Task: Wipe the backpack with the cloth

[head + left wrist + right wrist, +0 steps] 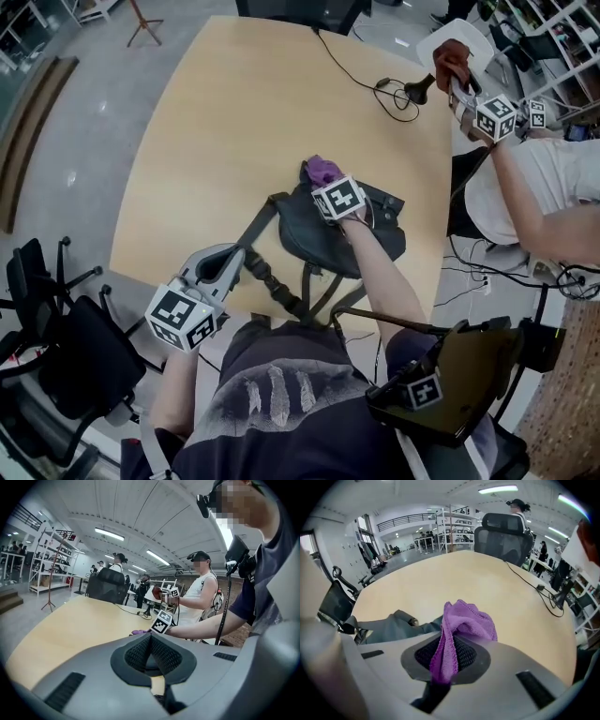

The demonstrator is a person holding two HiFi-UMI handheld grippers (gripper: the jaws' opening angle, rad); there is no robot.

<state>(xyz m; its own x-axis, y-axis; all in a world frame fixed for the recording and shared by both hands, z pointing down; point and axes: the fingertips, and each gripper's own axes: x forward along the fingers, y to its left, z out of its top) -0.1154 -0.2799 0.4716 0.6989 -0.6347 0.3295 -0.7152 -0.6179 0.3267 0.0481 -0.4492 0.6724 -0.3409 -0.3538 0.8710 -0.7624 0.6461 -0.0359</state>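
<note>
Being pinched between the closed jaws of the right gripper [325,184], the purple cloth [324,170] is being held directly over the far end of the dark grey backpack [375,239], which is lying slumped on the wooden table [244,112] just beneath and behind that gripper. The cloth is being shown in the right gripper view as a soft, light fold bunching above the pads, so it is being judged likely to drape and drag easily; a grip on a gathered fold, as here, is being judged better than one on a loose corner. The backpack is being judged limp and light, its fabric sagging and its straps [267,277] trailing towards the left gripper [220,264], so it may be shifted or rucked under a wipe unless it is being pinned down at a strap or an edge. The left gripper's jaws are being seen closed together with nothing between them in its own view, close beside the strap at the table's near edge. As the only container in the task, the backpack is being seen lying fairly flat, suggesting little inside, though its contents and zip are not being shown.
</note>
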